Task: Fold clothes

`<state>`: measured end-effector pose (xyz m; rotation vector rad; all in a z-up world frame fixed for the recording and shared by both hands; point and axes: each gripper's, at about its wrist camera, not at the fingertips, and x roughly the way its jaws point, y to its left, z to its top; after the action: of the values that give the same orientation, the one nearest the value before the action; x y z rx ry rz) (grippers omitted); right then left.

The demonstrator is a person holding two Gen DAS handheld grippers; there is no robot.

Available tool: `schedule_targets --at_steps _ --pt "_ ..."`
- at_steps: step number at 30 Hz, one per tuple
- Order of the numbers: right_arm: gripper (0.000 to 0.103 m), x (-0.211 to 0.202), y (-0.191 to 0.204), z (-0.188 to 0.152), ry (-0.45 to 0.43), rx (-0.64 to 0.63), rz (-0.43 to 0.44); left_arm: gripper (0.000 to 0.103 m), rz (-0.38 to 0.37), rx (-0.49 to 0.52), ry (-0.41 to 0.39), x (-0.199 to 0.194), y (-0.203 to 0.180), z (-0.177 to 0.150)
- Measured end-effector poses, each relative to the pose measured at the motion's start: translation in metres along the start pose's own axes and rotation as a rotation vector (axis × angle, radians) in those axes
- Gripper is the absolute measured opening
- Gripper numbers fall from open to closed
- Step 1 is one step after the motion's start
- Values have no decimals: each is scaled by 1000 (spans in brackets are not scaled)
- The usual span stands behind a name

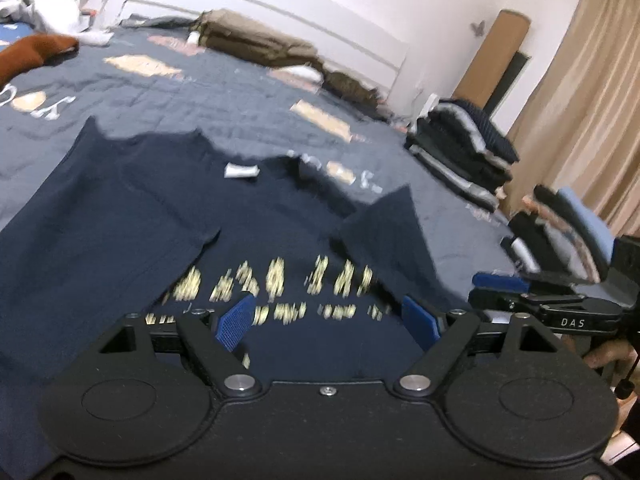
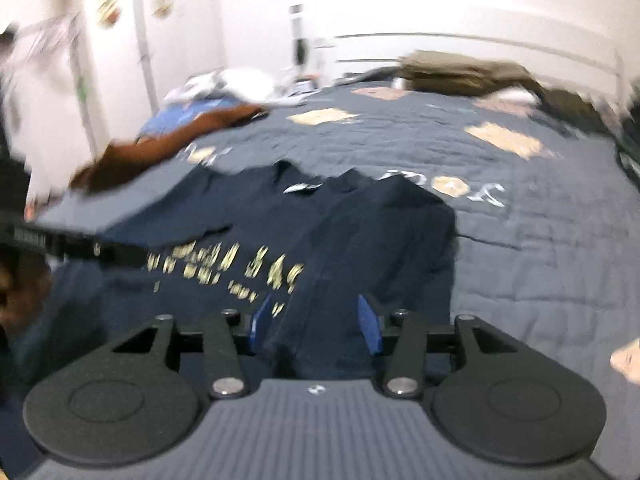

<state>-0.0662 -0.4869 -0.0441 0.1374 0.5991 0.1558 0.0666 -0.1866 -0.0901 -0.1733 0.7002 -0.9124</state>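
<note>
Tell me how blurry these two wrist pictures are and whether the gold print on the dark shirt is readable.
Left wrist view: motion blur smears the gold print on the navy T-shirt into unreadable streaks, though the open left gripper is sharp. Right wrist view: blurrier still, worst at the left edge; the print is unreadable, the white wall is overexposed, and fisheye distortion curves the quilted blue bedspread.

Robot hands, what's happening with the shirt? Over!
Both hand-held grippers open, left, right. Navy shirt flat on bed, sleeves folded in. Nothing in the way.
</note>
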Motion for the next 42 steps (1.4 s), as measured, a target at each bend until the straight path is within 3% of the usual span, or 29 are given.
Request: schedule_targets --at_steps 3,9,18,21,24,28,32,36,38,40,42 --pt "48 3 -14 4 4 116 -17 77 -15 82 -5 22 -5 15" --pt "48 10 -30 2 43 206 -60 52 -64 249 65 81 -16 40" --pt "48 15 -48 3 66 280 -64 54 -113 349 155 155 -14 53" --pt "48 15 -53 4 61 303 -65 52 -140 346 190 170 -12 52" --pt "48 17 -57 3 67 314 -64 16 -176 290 229 176 -8 56" --pt "48 20 -57 0 91 308 -76 12 -205 161 198 152 0 76" --pt "48 24 -56 -3 121 287 -108 11 -185 88 256 120 6 91" --pt "49 31 -56 -8 175 245 -154 14 -37 113 421 120 11 81" --pt "49 32 -58 -9 186 247 -160 27 -9 149 391 115 13 77" --pt "49 30 -59 -9 178 254 -164 54 5 130 312 110 17 85" --pt "49 27 -60 -7 156 257 -173 56 7 78 252 112 23 98"
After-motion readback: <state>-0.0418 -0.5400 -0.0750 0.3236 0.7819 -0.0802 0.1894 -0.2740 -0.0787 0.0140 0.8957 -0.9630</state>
